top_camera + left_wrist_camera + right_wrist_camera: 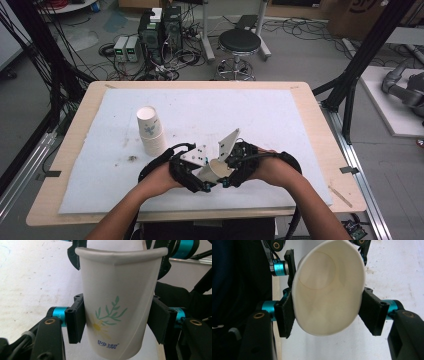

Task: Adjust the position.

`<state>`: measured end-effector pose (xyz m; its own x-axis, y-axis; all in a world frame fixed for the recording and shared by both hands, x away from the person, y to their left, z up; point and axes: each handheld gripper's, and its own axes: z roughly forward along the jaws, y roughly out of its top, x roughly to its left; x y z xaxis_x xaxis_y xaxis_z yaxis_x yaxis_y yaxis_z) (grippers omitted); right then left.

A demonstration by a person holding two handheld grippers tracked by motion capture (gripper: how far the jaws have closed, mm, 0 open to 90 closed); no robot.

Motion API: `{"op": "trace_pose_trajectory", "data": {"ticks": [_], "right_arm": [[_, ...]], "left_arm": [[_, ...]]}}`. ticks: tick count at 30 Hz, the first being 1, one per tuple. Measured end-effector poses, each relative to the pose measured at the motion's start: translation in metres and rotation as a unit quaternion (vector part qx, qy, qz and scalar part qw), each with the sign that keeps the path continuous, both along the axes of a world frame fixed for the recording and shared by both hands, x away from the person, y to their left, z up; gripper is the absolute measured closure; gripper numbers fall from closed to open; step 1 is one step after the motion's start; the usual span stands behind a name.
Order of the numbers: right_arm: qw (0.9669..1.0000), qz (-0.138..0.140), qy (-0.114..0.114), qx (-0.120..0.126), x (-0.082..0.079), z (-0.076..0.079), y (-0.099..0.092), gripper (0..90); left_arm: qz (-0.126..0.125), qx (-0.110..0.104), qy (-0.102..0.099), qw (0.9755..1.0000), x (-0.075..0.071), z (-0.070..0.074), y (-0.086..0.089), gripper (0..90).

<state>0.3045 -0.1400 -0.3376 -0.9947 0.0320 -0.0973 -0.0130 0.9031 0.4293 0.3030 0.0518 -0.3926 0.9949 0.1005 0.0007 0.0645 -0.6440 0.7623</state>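
Both hand-held grippers clamp the same paper cup (216, 170), held in the air just above the near edge of the worktop (300, 130), a little to the right of and nearer the person than the stack of cups (151, 131), which serves here as the landmark. The left hand-held gripper (116, 323) has its pads pressed on the printed wall of the cup, low down near the base, and the right hand-held gripper (327, 315) squeezes it near the rim, so that the mouth is pushed out of round into an oval. The main risk I judge is crushing: the wall already shows a crease below the rim in the left gripper view, and a harder squeeze or any pull in opposite directions could fold the paper for good or tear the lip. A second risk is a slip when one side lets go, since the tapered, smooth wall could slide out of the remaining pads and the cup could drop and roll off the near edge, away from the stack. As for contents, the held cup is empty; its bare bottom shows through the mouth in the right gripper view. The stack stands upside down on the white mat (280, 115), bases up, so nothing can sit inside it.
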Motion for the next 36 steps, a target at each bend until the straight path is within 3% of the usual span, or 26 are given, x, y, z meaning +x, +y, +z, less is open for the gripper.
{"op": "trace_pose_trajectory", "data": {"ticks": [6, 7, 8, 9, 10, 11, 13, 15, 16, 17, 21, 22, 23, 24, 25, 28, 29, 30, 31, 32, 33, 34, 35, 36], "right_arm": [[0.9998, -0.009, 0.007, 0.015, 0.001, 0.001, -0.001, 28.7], [0.9995, -0.013, 0.011, 0.025, 0.002, 0.002, -0.002, 27.2], [0.9981, -0.019, 0.013, 0.056, 0.004, 0.004, -0.006, 23.1], [0.9969, -0.027, 0.015, 0.073, 0.003, 0.005, -0.009, 21.4], [0.9969, -0.027, 0.015, 0.073, 0.003, 0.005, -0.009, 21.4], [0.9935, -0.038, 0.02, 0.106, 0.004, 0.008, -0.015, 21.4], [0.9881, -0.046, 0.024, 0.144, 0.004, 0.011, -0.022, 21.3], [0.9821, -0.052, 0.029, 0.179, 0.003, 0.013, -0.03, 21.3], [0.9821, -0.052, 0.029, 0.179, 0.003, 0.013, -0.03, 21.3], [0.975, -0.066, 0.026, 0.211, 0.002, 0.015, -0.038, 21.3], [0.9589, -0.096, 0.01, 0.267, 0.001, 0.013, -0.056, 21.3], [0.9589, -0.096, 0.01, 0.267, 0.001, 0.013, -0.056, 21.3], [0.9525, -0.121, 0.003, 0.28, 0.0, 0.008, -0.068, 21.4], [0.9487, -0.133, -0.002, 0.287, -0.001, 0.005, -0.073, 21.4], [0.9451, -0.144, -0.004, 0.293, -0.001, 0.001, -0.079, 21.4], [0.9347, -0.174, -0.014, 0.309, -0.005, -0.011, -0.096, 21.4], [0.9347, -0.174, -0.014, 0.309, -0.005, -0.011, -0.096, 21.4], [0.9309, -0.185, -0.017, 0.314, -0.006, -0.016, -0.102, 21.4], [0.9234, -0.209, -0.023, 0.321, -0.01, -0.025, -0.113, 21.4], [0.9234, -0.209, -0.023, 0.321, -0.01, -0.025, -0.113, 21.4], [0.9157, -0.229, -0.029, 0.329, -0.013, -0.034, -0.123, 21.5], [0.9114, -0.24, -0.033, 0.333, -0.015, -0.039, -0.128, 21.5], [0.9075, -0.25, -0.039, 0.335, -0.016, -0.043, -0.133, 21.5], [0.9075, -0.25, -0.039, 0.335, -0.016, -0.043, -0.133, 21.5]], "left_arm": [[0.006, -0.024, 0.001, 0.9997, -0.001, -0.001, 0.003, 35.6], [0.01, -0.033, 0.002, 0.9994, -0.001, -0.001, 0.004, 35.5], [0.013, -0.05, 0.007, 0.9986, 0.0, -0.001, 0.007, 35.4], [0.013, -0.05, 0.007, 0.9986, 0.0, -0.001, 0.007, 35.3], [0.014, -0.055, 0.006, 0.9984, 0.0, -0.002, 0.009, 35.3], [0.02, -0.065, 0.005, 0.9977, 0.0, -0.005, 0.013, 34.4], [0.023, -0.072, 0.007, 0.9971, 0.0, -0.007, 0.015, 34.1], [0.038, -0.092, 0.009, 0.995, 0.0, -0.01, 0.023, 33.7], [0.038, -0.092, 0.009, 0.995, 0.0, -0.01, 0.023, 33.5], [0.049, -0.107, 0.016, 0.9929, 0.001, -0.014, 0.027, 33.4], [0.071, -0.128, 0.014, 0.9891, 0.001, -0.02, 0.036, 32.7], [0.071, -0.128, 0.014, 0.9891, 0.001, -0.02, 0.036, 32.7], [0.084, -0.143, 0.009, 0.9862, 0.001, -0.022, 0.04, 32.5], [0.084, -0.143, 0.009, 0.9862, 0.001, -0.022, 0.04, 32.5], [0.097, -0.159, 0.005, 0.9825, 0.002, -0.023, 0.046, 32.5], [0.121, -0.183, -0.005, 0.9757, 0.003, -0.026, 0.053, 31.9], [0.121, -0.183, -0.005, 0.9757, 0.003, -0.026, 0.053, 31.9], [0.129, -0.193, -0.008, 0.9727, 0.003, -0.027, 0.055, 31.9], [0.138, -0.202, -0.018, 0.9693, 0.003, -0.026, 0.058, 31.9], [0.138, -0.202, -0.018, 0.9693, 0.003, -0.026, 0.058, 31.9], [0.143, -0.21, -0.021, 0.967, 0.003, -0.026, 0.059, 31.8], [0.143, -0.214, -0.024, 0.966, 0.003, -0.025, 0.06, 31.8], [0.147, -0.231, -0.03, 0.9614, 0.003, -0.023, 0.062, 31.7], [0.147, -0.231, -0.03, 0.9614, 0.003, -0.023, 0.062, 31.7]]}}
